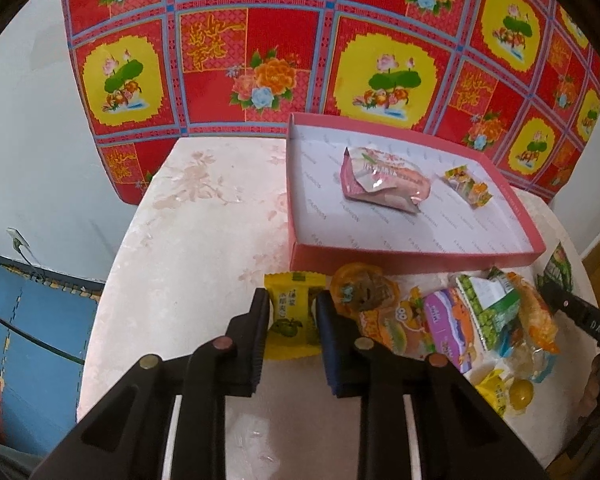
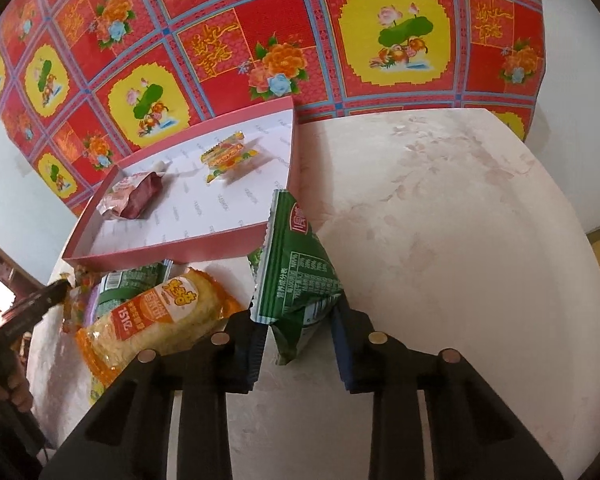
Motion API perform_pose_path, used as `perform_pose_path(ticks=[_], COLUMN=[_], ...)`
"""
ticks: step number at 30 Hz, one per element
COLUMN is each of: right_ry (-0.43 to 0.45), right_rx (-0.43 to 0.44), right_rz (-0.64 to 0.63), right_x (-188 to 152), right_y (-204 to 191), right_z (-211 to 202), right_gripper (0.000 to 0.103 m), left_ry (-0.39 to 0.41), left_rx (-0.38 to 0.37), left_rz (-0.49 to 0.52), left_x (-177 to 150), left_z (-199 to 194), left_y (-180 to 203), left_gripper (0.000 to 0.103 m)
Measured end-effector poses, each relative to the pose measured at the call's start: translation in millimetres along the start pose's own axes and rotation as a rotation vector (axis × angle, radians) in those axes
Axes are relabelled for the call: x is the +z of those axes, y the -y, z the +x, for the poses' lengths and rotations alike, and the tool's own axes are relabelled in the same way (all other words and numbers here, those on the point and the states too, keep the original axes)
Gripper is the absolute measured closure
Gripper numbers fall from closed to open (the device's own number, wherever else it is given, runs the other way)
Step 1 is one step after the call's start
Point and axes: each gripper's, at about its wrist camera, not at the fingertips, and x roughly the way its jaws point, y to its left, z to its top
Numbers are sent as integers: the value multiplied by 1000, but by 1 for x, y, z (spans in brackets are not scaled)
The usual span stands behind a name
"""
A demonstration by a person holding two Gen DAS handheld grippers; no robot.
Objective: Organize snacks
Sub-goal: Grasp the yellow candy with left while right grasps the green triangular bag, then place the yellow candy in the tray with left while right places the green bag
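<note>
Both my jaws pinch a snack each, beside the pink box.

My left gripper (image 1: 292, 304) is clamped on one yellow packet (image 1: 291, 316); my right gripper (image 2: 298, 320) nips one green packet (image 2: 296, 264), its top leaning against the pink box (image 1: 412, 258) at frame centre. Two snacks lie inside it: a pink pouch (image 1: 384, 180) and a small candy (image 1: 468, 186). The tabletop (image 2: 460, 220) spreads bare across the right of the frame.

Box (image 1: 412, 254) at the table's (image 1: 188, 240) far side, before the hanging cloth (image 1: 260, 40); two packets (image 1: 384, 184) (image 1: 466, 186) inside it. Snack pile (image 1: 452, 320) on the table just before the box. Left of the pile, a cake (image 1: 292, 316) between the left gripper's (image 1: 292, 300) fingers; at its right, a pouch (image 2: 296, 276) between the right gripper's (image 2: 298, 320).
</note>
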Motion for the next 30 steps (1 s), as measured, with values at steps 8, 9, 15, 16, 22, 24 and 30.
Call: perform_pose_path(ticks=[8,9,15,16,22,24,30], right_ry=[3,5,36,38,50,51,48], right_rx=[8,7,-2,-2,15,25,47], right_rz=[14,13,-5,-8,-24,-26,-57], right_x=[-2,-2,6,7,18,22,35], right_y=[6,6,6,6,4,4,-3], right_z=[-7,-8,-20,-21,-28,-28,-25], right_gripper=[74,74,74,74,74,74,74], left_ry=[34,39,53,55,62,62,52], left_rx=[-16,-17,-36,-39,-63,-70,-100], left_rz=[-27,-25,-11,-7,9,17,44], left_x=[7,8,16,18,31,35,48], left_z=[-16,-18,-22,-22,-17,-14,-3], left_y=[0,1,9,12,22,26,41], left_gripper=[78,78,78,78,78,78,78])
